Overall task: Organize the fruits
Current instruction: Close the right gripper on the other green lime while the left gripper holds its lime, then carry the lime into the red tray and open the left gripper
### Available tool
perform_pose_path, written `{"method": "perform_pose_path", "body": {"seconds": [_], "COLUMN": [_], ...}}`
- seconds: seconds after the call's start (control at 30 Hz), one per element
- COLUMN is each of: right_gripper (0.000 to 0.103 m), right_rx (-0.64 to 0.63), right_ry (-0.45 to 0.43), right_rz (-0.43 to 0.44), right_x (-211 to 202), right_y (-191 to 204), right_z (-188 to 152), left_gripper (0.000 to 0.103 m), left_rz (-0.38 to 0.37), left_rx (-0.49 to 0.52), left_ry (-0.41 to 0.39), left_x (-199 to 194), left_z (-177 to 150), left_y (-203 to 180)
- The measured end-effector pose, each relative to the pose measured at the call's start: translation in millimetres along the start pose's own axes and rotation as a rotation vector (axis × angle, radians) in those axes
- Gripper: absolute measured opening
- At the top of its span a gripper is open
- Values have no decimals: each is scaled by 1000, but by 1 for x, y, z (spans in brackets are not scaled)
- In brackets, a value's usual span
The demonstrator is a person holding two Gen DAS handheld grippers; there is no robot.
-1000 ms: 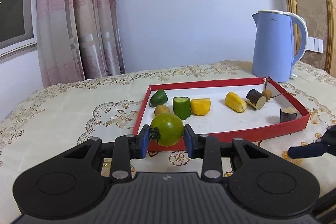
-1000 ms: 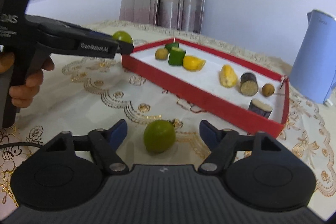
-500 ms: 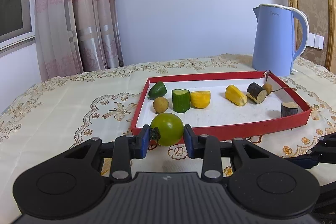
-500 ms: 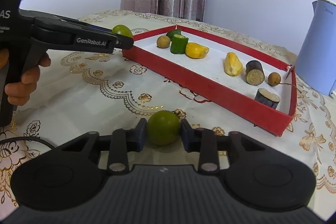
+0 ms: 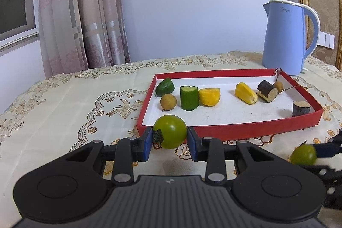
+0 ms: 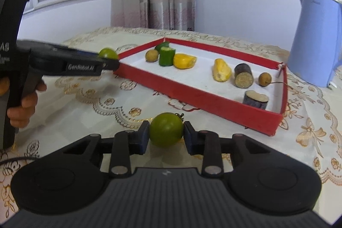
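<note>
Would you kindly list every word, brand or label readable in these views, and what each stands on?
"Midea": faint, on the pale blue electric kettle.
"GenRobot.AI": on the side of the black left gripper.
"AS" and smaller print below: cut off and too blurred, on that gripper's black handle.

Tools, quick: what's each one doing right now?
Left tool: closed on a green tomato.
Right tool: just closed on another green tomato.

Left tool (image 5: 170, 143) grips green tomato (image 5: 170, 131); red tray (image 5: 235, 130) behind
</note>
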State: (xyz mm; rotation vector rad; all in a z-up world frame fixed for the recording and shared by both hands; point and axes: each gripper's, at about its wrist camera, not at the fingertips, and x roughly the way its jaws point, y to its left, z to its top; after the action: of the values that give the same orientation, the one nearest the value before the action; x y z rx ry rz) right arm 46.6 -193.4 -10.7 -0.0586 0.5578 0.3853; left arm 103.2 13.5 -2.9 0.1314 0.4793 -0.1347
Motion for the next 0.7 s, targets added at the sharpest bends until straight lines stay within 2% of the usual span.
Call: {"method": "perform_pose_path", "body": {"seconds": [0.33,0.7], "right_gripper": [31,32], "right_rx": [-20,-7], "right_ry": [-42,-63], "right_rz": [-24,-16], "right_x": [-10,-17], "right_y": [-1,-9], "right_z": [1,-1], "left_gripper": [33,33], "left_rz": [36,28], "left_rx": [2,31], "left_ry": [17,27], "left_x": [4,2], "left_z": [0,15], "left_y": [-1,-13]}}
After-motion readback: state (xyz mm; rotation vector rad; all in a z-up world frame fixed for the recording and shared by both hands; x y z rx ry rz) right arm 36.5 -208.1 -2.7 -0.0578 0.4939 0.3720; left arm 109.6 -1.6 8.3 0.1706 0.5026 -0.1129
